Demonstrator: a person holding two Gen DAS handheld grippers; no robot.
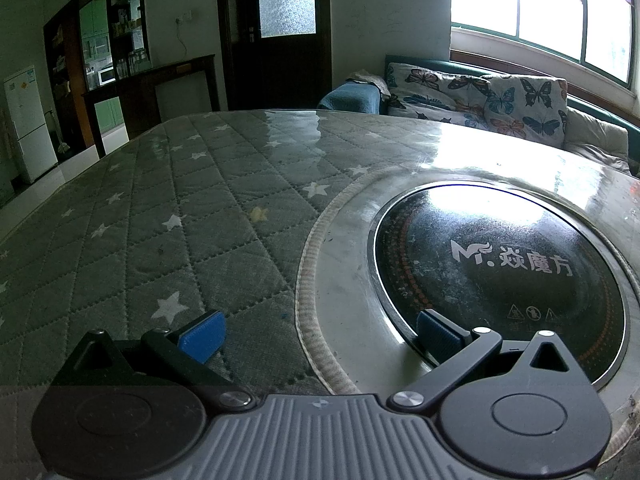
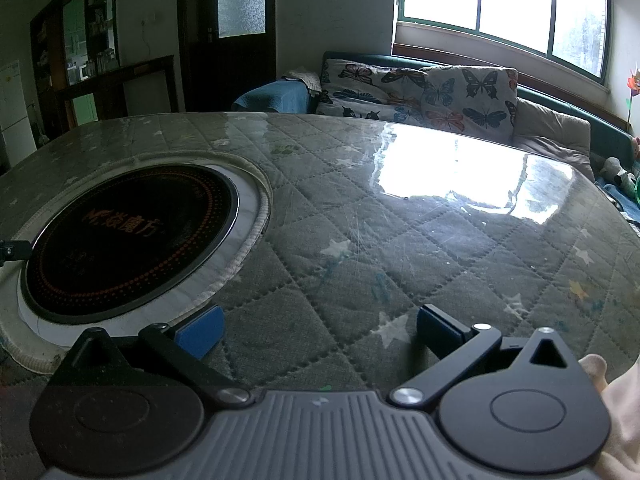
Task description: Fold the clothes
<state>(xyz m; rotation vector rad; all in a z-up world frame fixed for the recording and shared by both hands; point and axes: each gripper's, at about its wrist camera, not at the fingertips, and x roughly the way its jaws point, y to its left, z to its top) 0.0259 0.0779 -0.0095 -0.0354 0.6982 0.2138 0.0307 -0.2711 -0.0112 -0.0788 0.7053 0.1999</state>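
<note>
No garment shows in either view. My left gripper [image 1: 318, 334] is open and empty, low over the table, its blue pads [image 1: 202, 338] wide apart; the right pad sits over the rim of the round black cooktop [image 1: 500, 272]. My right gripper [image 2: 318, 330] is open and empty over the green quilted star-pattern table cover [image 2: 360, 240], with the cooktop [image 2: 128, 236] to its left. A pale bit of cloth or glove [image 2: 620, 408] shows at the right edge of the right wrist view; what it is cannot be told.
The quilted cover [image 1: 160, 208] lies under glossy clear sheeting. Behind the table stands a sofa with butterfly cushions [image 1: 480, 96] and a blue blanket [image 1: 352, 98]. A dark door [image 1: 280, 32], shelves and a white fridge [image 1: 28, 124] stand at the far left.
</note>
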